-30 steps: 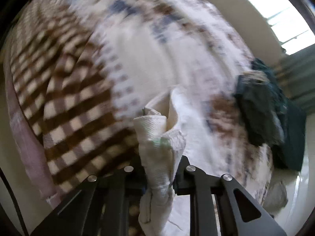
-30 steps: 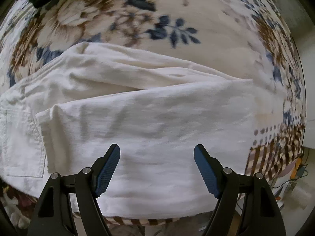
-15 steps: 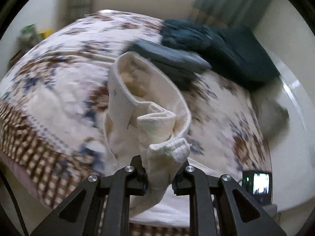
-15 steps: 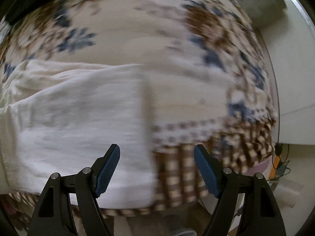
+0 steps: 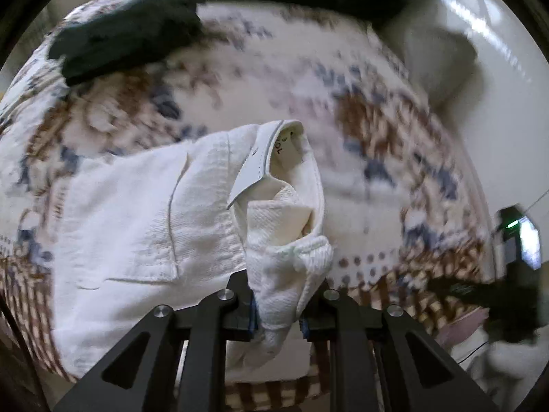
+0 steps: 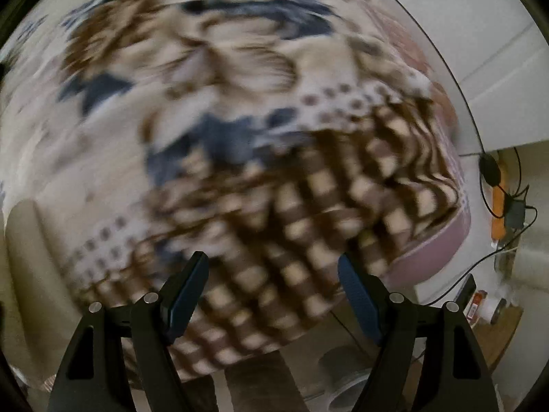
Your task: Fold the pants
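Clamped tight in my left gripper (image 5: pixel 277 312) is a bunched fold of the white pants (image 5: pixel 144 226), pinched at the waistband, where the inner label and the open waist turn up toward the camera. From my grip the cloth spreads away to the left in the left wrist view, back pocket seam showing, lying across the floral bedspread (image 5: pixel 360 110) near its brown checked border. Beyond the pants, at the far side of the bed, lies a heap of dark teal clothes (image 5: pixel 127 31). At the right edge of that view stands a small lit screen (image 5: pixel 528 243) on a dark mount, though blur makes it hard to say what device it is.

My right gripper (image 6: pixel 272 290) points down with its blue-padded fingers (image 6: pixel 187 292) spread wide, nothing between them. Under it is the checked corner of the bedspread (image 6: pixel 308 206), a pink mattress edge (image 6: pixel 435 250) below that, and black cables (image 6: pixel 490 171) on the floor beside the bed. No part of the pants shows in the right wrist view
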Tool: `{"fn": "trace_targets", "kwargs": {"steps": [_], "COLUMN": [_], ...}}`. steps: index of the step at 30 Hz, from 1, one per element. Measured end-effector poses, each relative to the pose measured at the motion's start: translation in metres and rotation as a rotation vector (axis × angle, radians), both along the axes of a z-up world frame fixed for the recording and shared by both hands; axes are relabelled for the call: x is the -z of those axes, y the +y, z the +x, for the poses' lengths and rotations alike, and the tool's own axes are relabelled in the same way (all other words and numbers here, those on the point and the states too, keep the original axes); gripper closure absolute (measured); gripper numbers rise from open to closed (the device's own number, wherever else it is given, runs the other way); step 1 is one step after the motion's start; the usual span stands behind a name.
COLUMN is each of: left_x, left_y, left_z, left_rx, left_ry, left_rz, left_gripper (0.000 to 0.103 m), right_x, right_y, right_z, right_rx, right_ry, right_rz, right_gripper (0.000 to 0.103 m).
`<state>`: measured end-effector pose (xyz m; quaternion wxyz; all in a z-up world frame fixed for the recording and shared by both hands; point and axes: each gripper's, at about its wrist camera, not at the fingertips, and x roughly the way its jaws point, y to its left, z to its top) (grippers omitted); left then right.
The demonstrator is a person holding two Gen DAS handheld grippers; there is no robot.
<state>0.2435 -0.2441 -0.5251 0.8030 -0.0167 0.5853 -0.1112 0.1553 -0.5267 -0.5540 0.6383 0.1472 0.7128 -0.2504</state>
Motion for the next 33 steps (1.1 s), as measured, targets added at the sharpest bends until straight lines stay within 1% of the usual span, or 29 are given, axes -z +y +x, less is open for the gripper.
{"fn": "trace_targets", "kwargs": {"steps": [1, 2, 3, 4, 5, 6, 7, 8, 9, 10, 11, 12, 13, 15, 17, 18, 19, 20, 21, 22, 23, 24, 25, 26, 27, 28, 29, 31, 33], "left_x": [0.010, 0.017, 0.021, 0.020, 0.016, 0.009, 0.000, -0.014, -0.022, -0.039, -0.047, -0.053, -0.063, -0.068, -0.064, -0.058, -0.049, -0.044, -0.037, -0.033, -0.028, -0.024, -0.020, -0.018, -0.015, -0.013, -0.012, -0.013, -0.013], "left_y": [-0.008, -0.012, -0.014, -0.012, -0.010, -0.008, -0.003, 0.006, 0.012, 0.029, 0.039, 0.050, 0.074, 0.102, 0.135, 0.149, 0.166, 0.177, 0.191, 0.196, 0.205, 0.211, 0.218, 0.220, 0.223, 0.226, 0.226, 0.226, 0.225], "left_z": [0.001, 0.003, 0.005, 0.007, 0.008, 0.008, 0.008, 0.007, 0.006, 0.006, 0.005, 0.005, 0.007, 0.009, 0.013, 0.014, 0.014, 0.014, 0.013, 0.012, 0.010, 0.009, 0.007, 0.006, 0.004, 0.004, 0.003, 0.002, 0.004], "left_rx": [0.016, 0.017, 0.008, 0.002, -0.003, -0.008, -0.018, -0.040, -0.054, -0.097, -0.117, -0.139, -0.186, -0.238, -0.301, -0.326, -0.355, -0.377, -0.406, -0.419, -0.431, -0.442, -0.457, -0.463, -0.469, -0.473, -0.475, -0.473, -0.462], "left_ry": [0.027, 0.058, 0.103, 0.132, 0.147, 0.155, 0.158, 0.151, 0.141, 0.113, 0.098, 0.086, 0.066, 0.050, 0.050, 0.056, 0.079, 0.092, 0.105, 0.111, 0.122, 0.135, 0.144, 0.146, 0.151, 0.154, 0.154, 0.152, 0.151], "left_rz": [0.033, 0.055, 0.064, 0.054, 0.034, 0.009, -0.010, -0.030, -0.039, -0.056, -0.060, -0.053, -0.034, 0.000, 0.065, 0.104, 0.137, 0.145, 0.154, 0.159, 0.166, 0.167, 0.168, 0.168, 0.170, 0.169, 0.169, 0.190, 0.187], "left_gripper": [0.088, 0.085, 0.080, 0.076, 0.069, 0.055, 0.045, 0.021, 0.011, 0.011, 0.010, 0.006, 0.005, 0.004, 0.004, 0.004, 0.004, 0.004, 0.004, 0.004, 0.004, 0.004, 0.004, 0.004, 0.004, 0.004, 0.004, 0.004, 0.004], "right_x": [0.001, 0.002, 0.001, 0.000, -0.002, -0.007, -0.011, -0.017, -0.023, -0.026, -0.029, -0.029, -0.029, -0.022, -0.013, -0.002, 0.006, 0.016, 0.032, 0.041, 0.053, 0.054, 0.055, 0.046, 0.030, 0.022, 0.010, -0.014, -0.030], "right_y": [-0.007, -0.012, -0.018, -0.022, -0.025, -0.024, -0.024, -0.018, -0.010, -0.002, 0.007, 0.018, 0.027, 0.051, 0.070, 0.080, 0.087, 0.096, 0.103, 0.105, 0.110, 0.114, 0.114, 0.120, 0.125, 0.130, 0.134, 0.138, 0.130], "right_z": [-0.001, -0.001, -0.001, -0.001, 0.000, 0.002, 0.003, 0.005, 0.008, 0.011, 0.015, 0.019, 0.024, 0.036, 0.048, 0.056, 0.060, 0.062, 0.066, 0.066, 0.065, 0.061, 0.059, 0.056, 0.053, 0.049, 0.044, 0.032, 0.014], "right_rx": [0.013, 0.020, 0.032, 0.041, 0.046, 0.046, 0.043, 0.036, 0.022, 0.011, 0.000, -0.009, -0.018, -0.048, -0.070, -0.084, -0.094, -0.107, -0.108, -0.100, -0.080, -0.067, -0.072, -0.105, -0.160, -0.175, -0.190, -0.213, -0.159], "right_ry": [-0.001, -0.001, -0.005, -0.015, -0.034, -0.059, -0.080, -0.109, -0.141, -0.162, -0.186, -0.206, -0.217, -0.231, -0.226, -0.217, -0.201, -0.169, -0.123, -0.106, -0.081, -0.098, -0.121, -0.156, -0.194, -0.211, -0.239, -0.263, -0.270], "right_rz": [0.005, 0.008, 0.022, 0.043, 0.072, 0.113, 0.146, 0.191, 0.252, 0.304, 0.375, 0.454, 0.504, 0.607, 0.648, 0.671, 0.674, 0.658, 0.670, 0.698, 0.748, 0.776, 0.771, 0.719, 0.638, 0.615, 0.599, 0.583, 0.612], "right_gripper": [0.023, 0.023, 0.023, 0.023, 0.023, 0.023, 0.023, 0.023, 0.023, 0.023, 0.023, 0.023, 0.023, 0.023, 0.023, 0.023, 0.023, 0.023, 0.023, 0.023, 0.024, 0.035, 0.047, 0.064, 0.074, 0.078, 0.086, 0.087, 0.088]}}
